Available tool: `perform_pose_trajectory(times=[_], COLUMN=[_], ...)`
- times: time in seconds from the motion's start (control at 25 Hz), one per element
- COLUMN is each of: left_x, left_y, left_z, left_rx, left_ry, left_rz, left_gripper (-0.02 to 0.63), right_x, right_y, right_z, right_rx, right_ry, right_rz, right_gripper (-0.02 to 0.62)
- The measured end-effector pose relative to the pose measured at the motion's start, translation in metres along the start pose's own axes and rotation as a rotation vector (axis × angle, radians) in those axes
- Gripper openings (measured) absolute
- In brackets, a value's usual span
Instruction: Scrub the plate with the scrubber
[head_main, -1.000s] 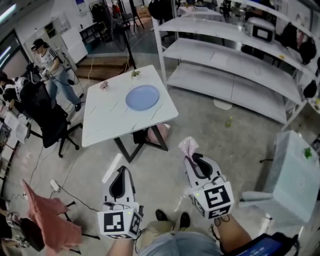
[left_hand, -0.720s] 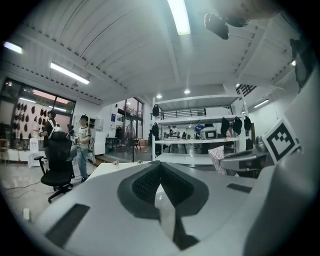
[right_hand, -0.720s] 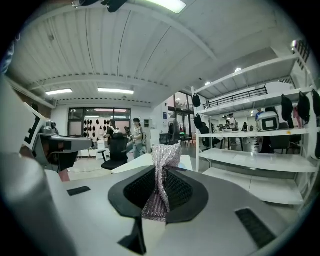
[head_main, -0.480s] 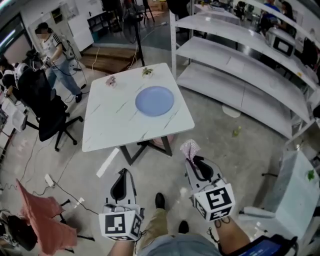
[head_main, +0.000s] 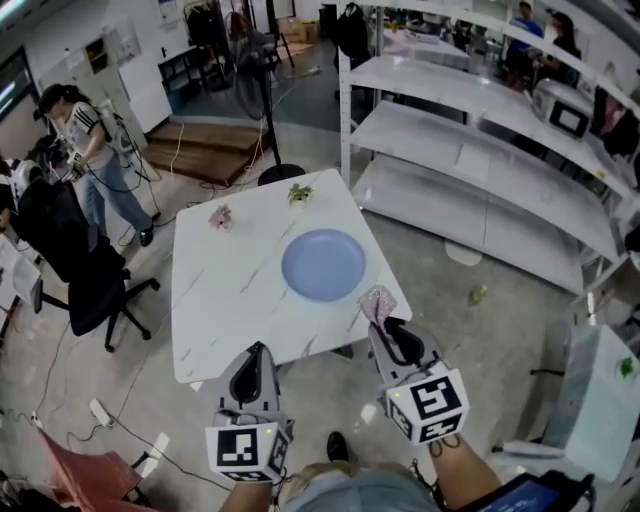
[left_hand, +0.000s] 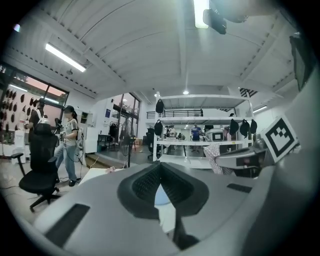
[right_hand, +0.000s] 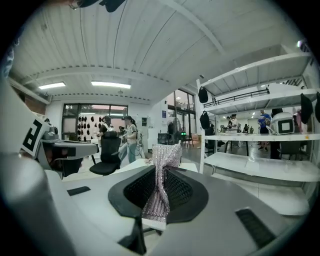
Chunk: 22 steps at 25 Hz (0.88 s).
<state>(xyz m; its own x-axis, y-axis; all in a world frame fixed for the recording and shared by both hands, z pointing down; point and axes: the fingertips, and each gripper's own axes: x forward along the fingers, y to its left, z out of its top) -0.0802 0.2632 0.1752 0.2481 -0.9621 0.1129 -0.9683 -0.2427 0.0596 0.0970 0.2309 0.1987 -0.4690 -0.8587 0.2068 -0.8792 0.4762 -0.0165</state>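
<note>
A light blue plate (head_main: 323, 264) lies on the white marble-look table (head_main: 230, 300), toward its right side. My right gripper (head_main: 383, 325) is shut on a pinkish silver mesh scrubber (head_main: 376, 302), which sticks out past the jaws by the table's near right edge; the same scrubber (right_hand: 161, 182) stands pinched between the pads in the right gripper view. My left gripper (head_main: 254, 362) is shut with nothing in it, at the table's near edge. A sliver of the plate (left_hand: 161, 196) shows past its closed jaws.
Two small items, a pink one (head_main: 221, 216) and a green one (head_main: 299, 193), sit at the table's far edge. White shelving (head_main: 480, 130) runs along the right. A black office chair (head_main: 75, 270) and a person (head_main: 85, 150) are at the left, a fan stand (head_main: 272, 170) behind the table.
The table and plate have come much closer in the head view, now reaching both grippers. Both grippers keep the same pose, the right still holding the scrubber.
</note>
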Motion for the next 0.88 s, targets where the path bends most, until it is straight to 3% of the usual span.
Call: perform_pose_trajectory(times=[0.28,0.56,0.88], left_x=[0.052,0.104,0.190], left_y=[0.008,0.001,0.009], left_z=[0.003,-0.025,-0.037], left_rx=[-0.006,0.011,0.039], left_ry=[0.026,0.092,0.162], left_rz=[-0.074,-0.125,-0.084], left_gripper=[0.006,0.006,0.006], right_x=[0.027,0.053,0.128], right_y=[-0.024,-0.061,-0.118], right_z=[0.020,0.007,-0.008], right_rx=[-0.004,0.029,0.064], right_ry=[-0.016,0.004,0.058], right_rz=[-0.067,-0.113,-0.078], right_gripper=[0.071,0.071,0.071])
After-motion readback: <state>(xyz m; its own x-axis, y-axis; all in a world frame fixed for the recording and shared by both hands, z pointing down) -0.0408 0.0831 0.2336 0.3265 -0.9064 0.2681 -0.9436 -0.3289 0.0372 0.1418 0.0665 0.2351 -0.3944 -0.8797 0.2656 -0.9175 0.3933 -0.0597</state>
